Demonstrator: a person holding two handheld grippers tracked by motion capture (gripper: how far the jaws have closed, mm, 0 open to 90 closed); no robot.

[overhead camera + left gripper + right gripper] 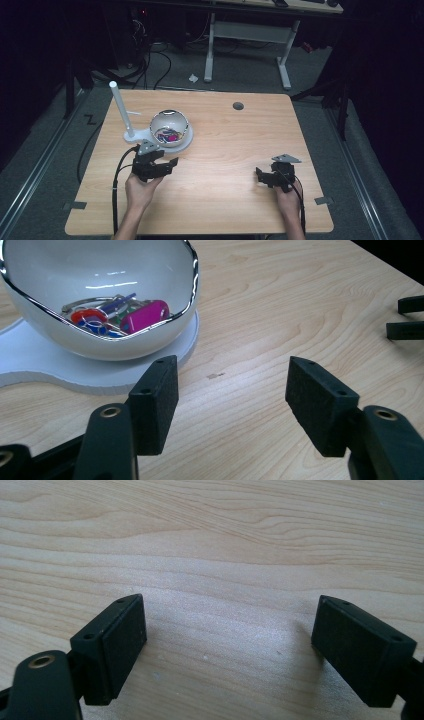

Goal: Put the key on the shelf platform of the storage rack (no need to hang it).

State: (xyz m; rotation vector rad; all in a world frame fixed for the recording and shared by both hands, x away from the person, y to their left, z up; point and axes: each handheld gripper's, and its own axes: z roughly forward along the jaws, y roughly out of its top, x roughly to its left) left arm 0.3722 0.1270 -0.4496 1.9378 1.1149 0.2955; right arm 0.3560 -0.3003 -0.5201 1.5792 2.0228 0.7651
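Left gripper [167,164] sits just in front of the white bowl [170,125], jaws spread wide with nothing between them, pointing across the table [225,150]. The bowl rests on a white base [145,136] bearing an upright post [121,110] and holds coloured keys [117,315]. Right gripper [261,176] rests well apart on bare wood, jaws likewise wide and empty.

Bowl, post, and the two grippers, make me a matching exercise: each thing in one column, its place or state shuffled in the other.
Things:
1. white bowl
2. white post
3. left gripper
4. right gripper

Descriptions:
A. open over bare wood, right side of the table
B. stands upright at the left end of the white base
C. holds coloured keys
D. open, just in front of the bowl

Pairs: 1-C, 2-B, 3-D, 4-A
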